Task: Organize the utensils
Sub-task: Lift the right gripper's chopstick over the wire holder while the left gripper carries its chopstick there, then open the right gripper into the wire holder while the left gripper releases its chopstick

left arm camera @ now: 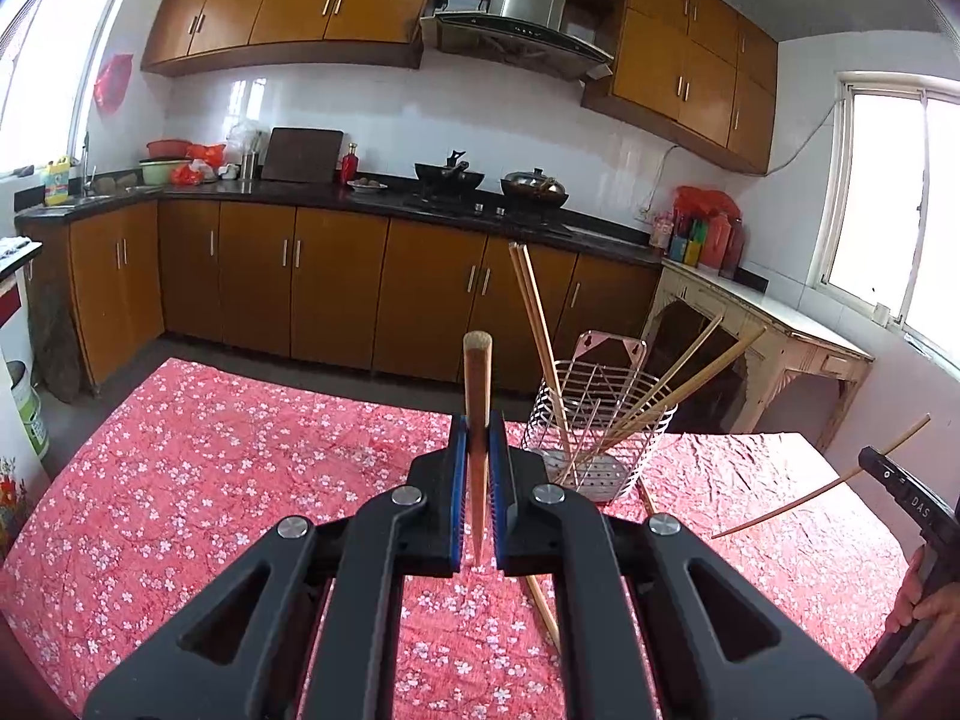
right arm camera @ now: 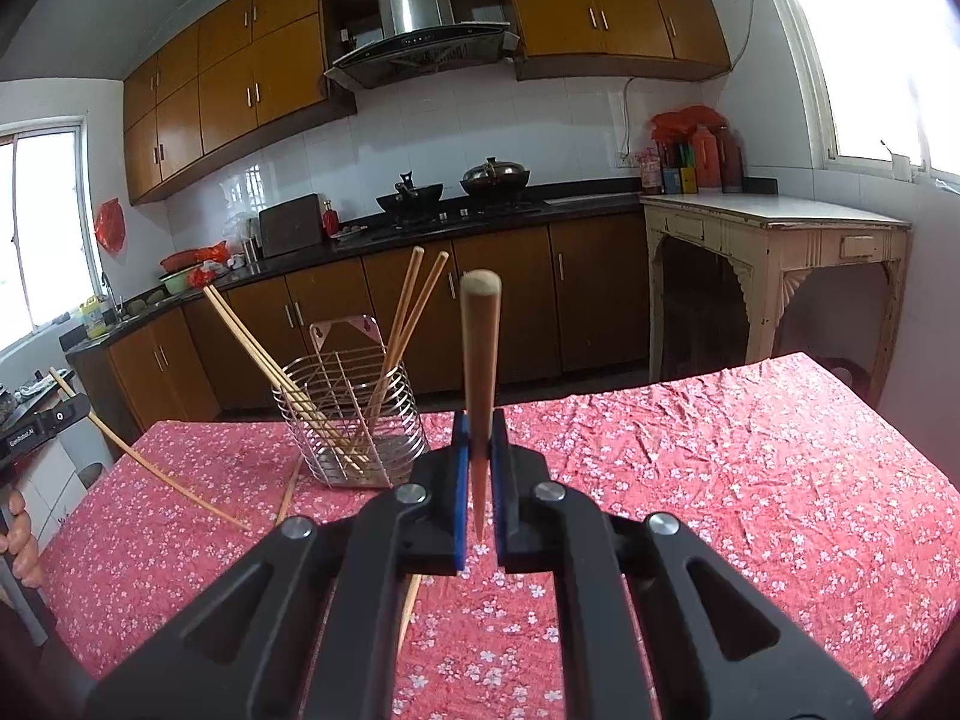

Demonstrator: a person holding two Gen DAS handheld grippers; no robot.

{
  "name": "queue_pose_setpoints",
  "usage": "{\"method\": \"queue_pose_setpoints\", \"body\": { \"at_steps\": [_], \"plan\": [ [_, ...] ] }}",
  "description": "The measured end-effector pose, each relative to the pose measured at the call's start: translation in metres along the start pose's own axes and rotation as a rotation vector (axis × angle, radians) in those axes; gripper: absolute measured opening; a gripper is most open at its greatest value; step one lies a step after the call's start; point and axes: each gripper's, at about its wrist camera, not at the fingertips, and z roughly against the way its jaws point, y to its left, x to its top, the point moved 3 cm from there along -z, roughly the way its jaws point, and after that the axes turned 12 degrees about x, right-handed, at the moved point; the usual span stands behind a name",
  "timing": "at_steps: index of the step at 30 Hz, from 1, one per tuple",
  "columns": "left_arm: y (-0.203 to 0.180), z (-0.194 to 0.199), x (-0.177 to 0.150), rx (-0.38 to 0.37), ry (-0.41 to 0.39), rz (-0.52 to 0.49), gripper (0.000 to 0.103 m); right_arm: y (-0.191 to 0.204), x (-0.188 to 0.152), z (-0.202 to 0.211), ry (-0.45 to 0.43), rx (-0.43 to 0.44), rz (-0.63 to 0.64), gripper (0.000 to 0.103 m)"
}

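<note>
both grippers are loaded and clear of the bench (left arm camera: 240, 450), which carries a red flowered cloth. the left gripper (left arm camera: 478, 450) has its fingers (left arm camera: 459, 468) closed tight on a single chopstick (left arm camera: 477, 396), whose thick end rises above and ahead of the fingertips while the thin end runs back between them. the right gripper (right arm camera: 478, 450) is in the same condition: fingers (right arm camera: 460, 462) pinched shut on its own chopstick (right arm camera: 479, 360), thick end up and forward.

the wire utensil holder (left arm camera: 594, 420) stands on the bench ahead and to the right of the left fingers, and ahead and to the left of the right fingers (right arm camera: 351, 414). it already holds several chopsticks (left arm camera: 534, 312) leaning against its rim. one loose chopstick (left arm camera: 543, 606) lies on the cloth below the holder, passing under the left gripper body.

judgement: the step in hand is carrying, pick-up done and drop-off not yet made. the next move calls for bringing each held stick over the holder's open top, tipping it so one end points down into the basket, clearing the sticks already leaning there, then opening the fingers. the loose stick remains to be collected after
</note>
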Motion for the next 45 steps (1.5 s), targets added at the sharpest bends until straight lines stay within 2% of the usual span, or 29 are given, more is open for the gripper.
{"method": "queue_pose_setpoints", "body": {
  "at_steps": [9, 12, 20, 22, 25, 29, 36, 45],
  "plan": [
    [0.000, 0.001, 0.004, -0.001, -0.017, -0.003, 0.007, 0.004, 0.008, 0.004, -0.017, 0.022, 0.006, 0.008],
    [-0.004, 0.001, 0.014, -0.003, -0.028, -0.002, 0.007, 0.005, 0.021, 0.006, -0.019, 0.076, -0.020, 0.008],
    [-0.042, 0.023, 0.084, -0.071, -0.172, 0.021, 0.007, 0.036, 0.092, 0.013, -0.103, 0.230, -0.013, 0.008],
    [-0.055, 0.025, 0.104, -0.074, -0.223, 0.033, 0.007, 0.045, 0.108, 0.006, -0.120, 0.235, 0.005, 0.008],
    [-0.070, 0.019, 0.122, -0.073, -0.259, 0.055, 0.007, 0.053, 0.125, -0.015, -0.123, 0.242, 0.007, 0.008],
    [-0.084, 0.002, 0.129, -0.033, -0.298, 0.056, 0.007, 0.059, 0.133, -0.046, -0.100, 0.229, 0.018, 0.008],
    [-0.097, -0.049, 0.116, -0.016, -0.224, 0.043, 0.007, 0.056, 0.121, -0.096, -0.025, 0.222, 0.000, 0.008],
    [-0.096, -0.082, 0.094, -0.010, -0.132, 0.034, 0.007, 0.044, 0.102, -0.137, 0.066, 0.237, -0.032, 0.008]
  ]
}}
